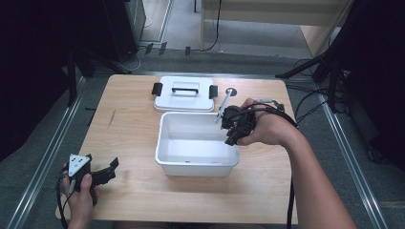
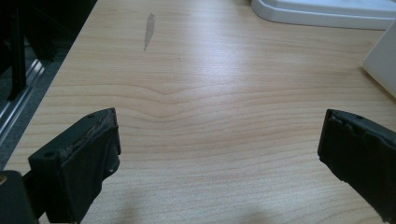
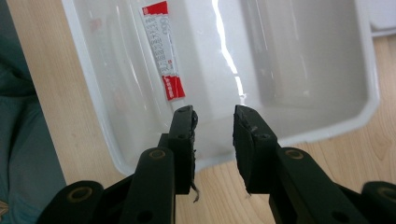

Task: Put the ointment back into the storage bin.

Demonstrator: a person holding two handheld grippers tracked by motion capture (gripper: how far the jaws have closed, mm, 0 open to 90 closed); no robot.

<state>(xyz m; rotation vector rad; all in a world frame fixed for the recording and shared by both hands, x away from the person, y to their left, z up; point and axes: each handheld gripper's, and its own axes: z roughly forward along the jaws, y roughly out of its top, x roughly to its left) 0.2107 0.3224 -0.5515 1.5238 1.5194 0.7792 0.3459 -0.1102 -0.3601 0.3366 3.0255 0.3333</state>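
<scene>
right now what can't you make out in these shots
- Print on the red and white sachet in the white tub: too small, blurred by glare, right gripper view.
- Thin grey stick near the right hand-held gripper: small, lower end behind the gripper, high view.
- Lid: cut by the top edge, left gripper view.
</scene>
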